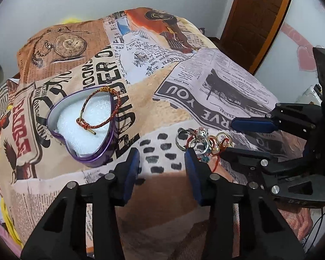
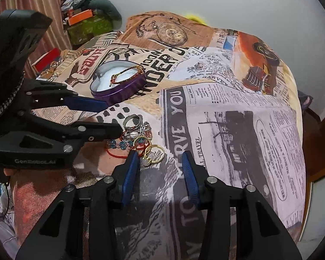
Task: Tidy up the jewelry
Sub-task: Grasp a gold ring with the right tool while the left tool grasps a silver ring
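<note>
A purple heart-shaped tin (image 1: 97,158) (image 2: 127,93) lined with white foam sits on the printed cloth. A red-and-gold braided bracelet (image 1: 97,112) (image 2: 125,73) lies inside it. A small heap of jewelry (image 1: 202,143) (image 2: 140,136), with silver and gold rings, a blue bead string and a red cord, lies on the cloth. My left gripper (image 1: 162,158) (image 2: 110,117) is open and empty, just left of the heap. My right gripper (image 2: 160,153) (image 1: 229,134) is open and empty, its left pad beside a gold ring (image 2: 156,151).
The newspaper-print cloth (image 1: 184,91) (image 2: 238,119) covers a rounded table. A wooden door (image 1: 255,17) stands behind on the right. Boxes and clutter (image 2: 84,23) sit at the back left by a striped curtain.
</note>
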